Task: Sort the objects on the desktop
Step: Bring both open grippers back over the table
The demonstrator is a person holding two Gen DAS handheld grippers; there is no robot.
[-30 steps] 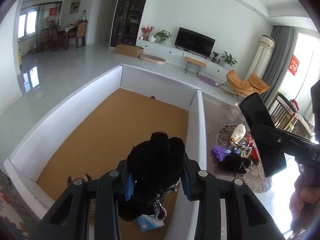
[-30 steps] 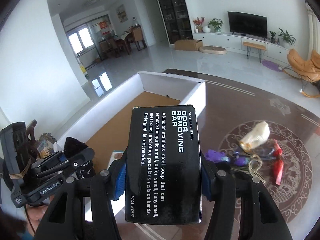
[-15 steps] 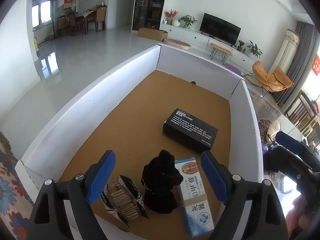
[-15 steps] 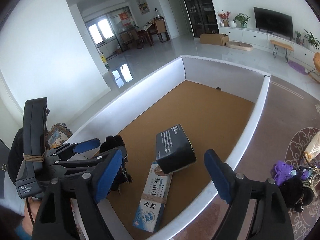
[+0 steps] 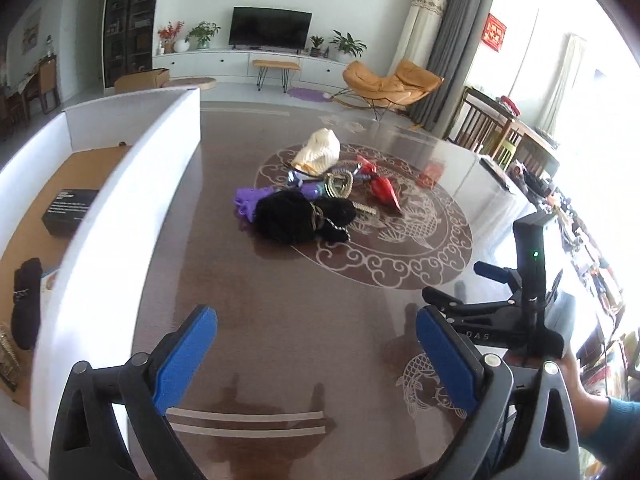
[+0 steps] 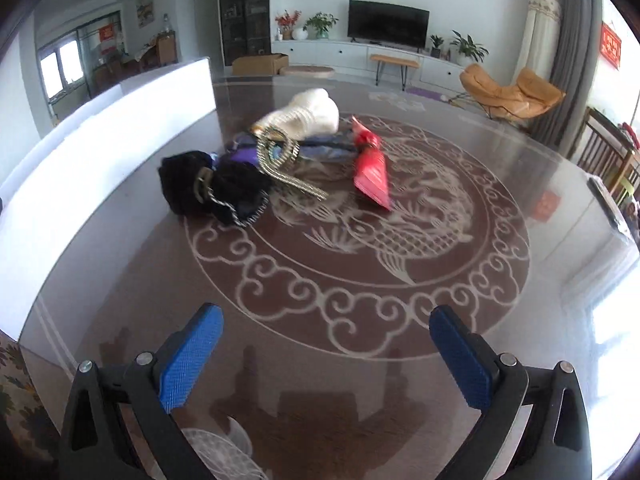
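Room: a bright living room beyond both tools, with a television (image 6: 388,23) on a long white cabinet (image 6: 352,54) against the far wall, potted plants beside it, and an orange lounge chair (image 5: 390,80) to the far right near grey curtains.
Table: a dark glossy round table (image 6: 400,288) directly under both tools, with a pale fish and scroll medallion in its middle (reflections of the fingers show on the polish).
Box: a white-walled box (image 5: 120,216) with a brown floor, to the left of both tools; its near wall runs alongside the left gripper.
Box contents: a black carton (image 5: 70,210) ahead on the left and a black fuzzy piece (image 5: 26,304) nearer, both seen over the wall from the left wrist view.
Pile: the unsorted things lie ahead of both tools on the medallion, touching one another: a black furry item (image 6: 212,188) nearest with a chain, a purple item (image 5: 246,200) behind it, a gold chain belt (image 6: 280,156), a red packet (image 6: 372,174) to the right, a cream knitted piece (image 6: 308,114) farthest.
Left gripper (image 5: 316,354): jaws have just been opening, now spread wide with nothing between the blue pads.
Right gripper (image 6: 326,356): jaws likewise just opened, wide apart and empty, over bare table short of the pile.
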